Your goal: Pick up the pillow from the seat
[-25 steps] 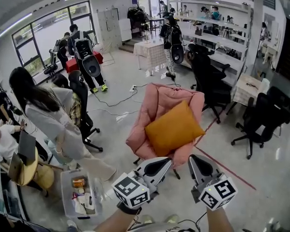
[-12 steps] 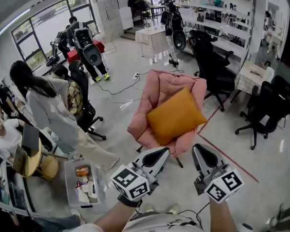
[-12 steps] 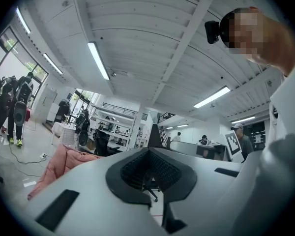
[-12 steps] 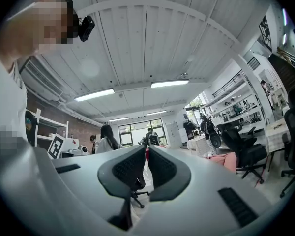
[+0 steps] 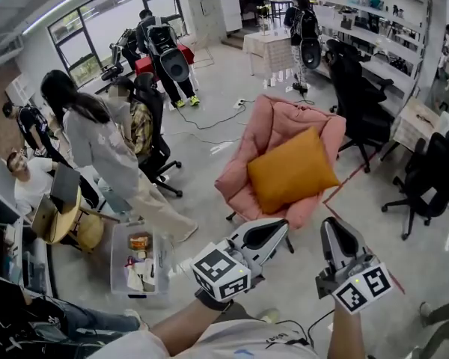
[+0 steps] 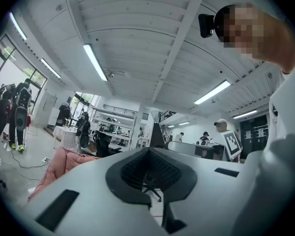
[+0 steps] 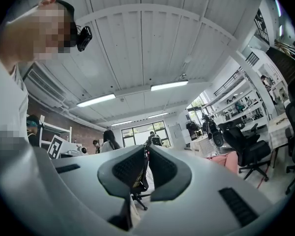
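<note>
open-plan workshop, pale floor (image 5: 209, 144), people (image 5: 97, 144) and black office chairs (image 5: 359, 96) around the edges. pink padded chair (image 5: 280, 122) stands mid-floor. orange pillow (image 5: 292, 172) sits tilted on its seat, leaning on the backrest, nothing touching it. left hand-held gripper (image 5: 279, 227) and right hand-held gripper (image 5: 332, 227) hover side by side in front of the chair, apart from the pillow. both have jaws closed together, nothing between them.
</note>
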`<move>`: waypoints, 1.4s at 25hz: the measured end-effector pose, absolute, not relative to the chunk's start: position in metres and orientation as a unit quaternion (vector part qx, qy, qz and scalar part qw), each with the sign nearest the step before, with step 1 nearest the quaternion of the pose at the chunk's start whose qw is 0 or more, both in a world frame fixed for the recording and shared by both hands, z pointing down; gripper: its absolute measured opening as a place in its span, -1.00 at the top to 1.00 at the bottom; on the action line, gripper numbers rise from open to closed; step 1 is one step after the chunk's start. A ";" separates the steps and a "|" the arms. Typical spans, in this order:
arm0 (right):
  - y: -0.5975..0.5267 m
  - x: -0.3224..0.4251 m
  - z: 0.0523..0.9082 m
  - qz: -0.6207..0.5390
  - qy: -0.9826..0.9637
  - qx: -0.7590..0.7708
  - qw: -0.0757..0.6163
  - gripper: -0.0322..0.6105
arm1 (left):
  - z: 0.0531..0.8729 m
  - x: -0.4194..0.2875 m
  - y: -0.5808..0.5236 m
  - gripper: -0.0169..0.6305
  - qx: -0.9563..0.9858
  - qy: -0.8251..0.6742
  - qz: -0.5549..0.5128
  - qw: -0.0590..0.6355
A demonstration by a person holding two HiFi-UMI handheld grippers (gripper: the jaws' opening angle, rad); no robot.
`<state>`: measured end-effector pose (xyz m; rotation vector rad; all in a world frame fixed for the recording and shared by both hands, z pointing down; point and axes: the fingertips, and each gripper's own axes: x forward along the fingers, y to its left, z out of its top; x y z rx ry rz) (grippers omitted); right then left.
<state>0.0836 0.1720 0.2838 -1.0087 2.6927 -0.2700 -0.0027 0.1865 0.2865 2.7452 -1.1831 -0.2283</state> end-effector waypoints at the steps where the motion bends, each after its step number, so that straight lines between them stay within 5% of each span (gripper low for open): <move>1: 0.170 0.087 0.285 -0.093 0.924 -0.347 0.128 0.84 | 0.288 0.000 0.184 0.91 0.913 -0.395 -0.073 0.069; 23: 0.089 0.104 0.330 -0.109 0.903 -0.404 0.097 0.83 | 0.321 0.041 0.078 0.92 0.940 -0.323 -0.054 0.095; 35: -0.043 0.034 0.359 -0.129 0.896 -0.421 0.052 0.47 | 0.345 -0.024 -0.051 0.91 0.948 -0.302 -0.060 0.088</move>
